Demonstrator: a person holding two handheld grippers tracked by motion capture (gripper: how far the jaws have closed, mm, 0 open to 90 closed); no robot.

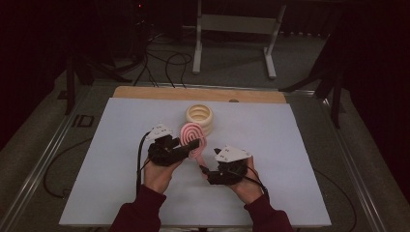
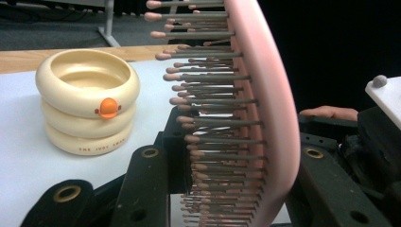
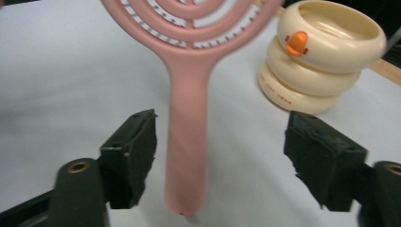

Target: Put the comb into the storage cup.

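The pink plastic hairbrush with a ringed oval head (image 1: 192,134) stands on edge just in front of the cream ribbed holder of three stacked rings with an orange button (image 1: 199,117), near it but apart. The left gripper (image 1: 189,145) clamps the brush head, one jaw on the bristles (image 2: 213,101), the other on the smooth back. The right gripper (image 3: 220,151) sits farther from the holder, jaws wide on either side of the brush's handle (image 3: 187,142), touching neither side.
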